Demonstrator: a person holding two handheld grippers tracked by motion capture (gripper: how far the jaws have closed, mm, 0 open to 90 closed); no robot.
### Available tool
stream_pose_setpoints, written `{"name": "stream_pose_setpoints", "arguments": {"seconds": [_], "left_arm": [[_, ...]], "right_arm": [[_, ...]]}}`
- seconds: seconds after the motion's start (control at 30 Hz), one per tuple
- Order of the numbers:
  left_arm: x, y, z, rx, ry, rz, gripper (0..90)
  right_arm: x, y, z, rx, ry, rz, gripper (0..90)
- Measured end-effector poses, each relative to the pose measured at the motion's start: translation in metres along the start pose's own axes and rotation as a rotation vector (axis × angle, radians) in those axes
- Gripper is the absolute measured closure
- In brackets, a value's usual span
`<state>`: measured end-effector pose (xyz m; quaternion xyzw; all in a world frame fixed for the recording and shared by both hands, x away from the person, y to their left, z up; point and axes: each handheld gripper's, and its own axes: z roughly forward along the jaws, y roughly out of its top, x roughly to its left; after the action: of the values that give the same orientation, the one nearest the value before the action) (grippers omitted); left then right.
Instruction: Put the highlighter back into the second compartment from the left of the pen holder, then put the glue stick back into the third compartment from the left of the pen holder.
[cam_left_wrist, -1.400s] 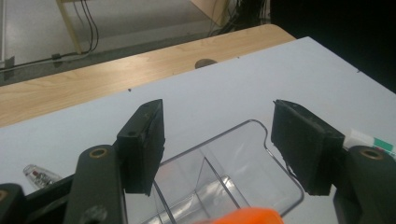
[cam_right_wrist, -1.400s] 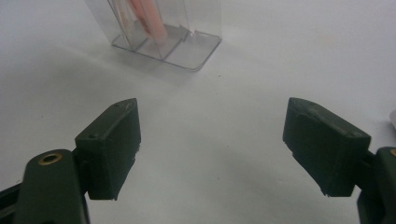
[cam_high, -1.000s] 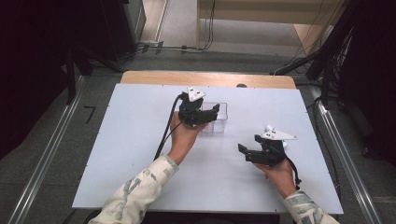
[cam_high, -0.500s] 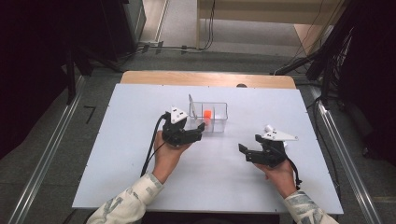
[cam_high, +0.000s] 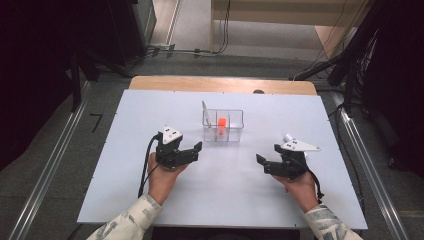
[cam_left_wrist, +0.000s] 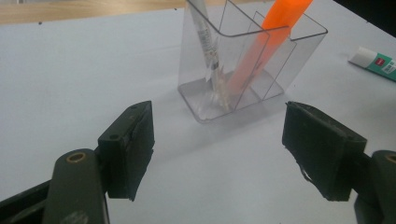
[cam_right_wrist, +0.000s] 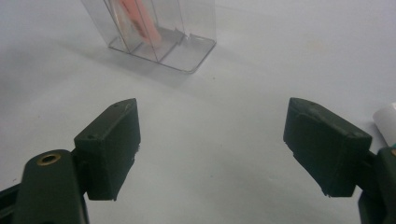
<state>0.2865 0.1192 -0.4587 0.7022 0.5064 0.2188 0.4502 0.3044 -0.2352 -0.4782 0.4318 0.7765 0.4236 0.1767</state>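
Since the earlier frames the left gripper (cam_high: 192, 151) has drawn back from the clear plastic organiser (cam_high: 223, 125) toward the near-left of the table, and its jaws have just been opening, with nothing between them. The right gripper (cam_high: 264, 163) is sitting where it was.

The organiser is standing upright on the white table top (cam_high: 125, 165), a little beyond the middle and between the two grippers. It is divided into compartments. An orange marker (cam_left_wrist: 261, 46) is leaning inside one of them, its lower end resting on the floor of the organiser. A white pen (cam_left_wrist: 205, 32) is leaning in the neighbouring compartment at the organiser's left end, its top sticking out above the rim.

The left gripper is now lying near the organiser's left front, apart from it, jaws standing wide and empty, pointing toward the container. The right gripper is resting well apart on the right side, its jaws likewise spread and holding nothing, aimed toward the organiser.

A white tube with a green and red label (cam_left_wrist: 376, 63) is lying flat on the table beside the right gripper. A wooden edge (cam_high: 222, 84) is bordering the far side of the table top.
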Motion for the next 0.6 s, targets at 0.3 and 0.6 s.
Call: {"name": "stream_pose_setpoints", "arguments": {"seconds": [0.3, 0.6], "left_arm": [[0.004, -0.007, -0.008, -0.001, 0.012, 0.003, 25.7], [0.014, -0.012, -0.016, -0.016, 0.024, -0.024, 25.1]], "right_arm": [[-0.001, -0.001, -0.001, -0.003, -0.003, 0.004, 17.5], [-0.005, 0.000, -0.005, -0.015, -0.023, 0.005, 17.5]]}}
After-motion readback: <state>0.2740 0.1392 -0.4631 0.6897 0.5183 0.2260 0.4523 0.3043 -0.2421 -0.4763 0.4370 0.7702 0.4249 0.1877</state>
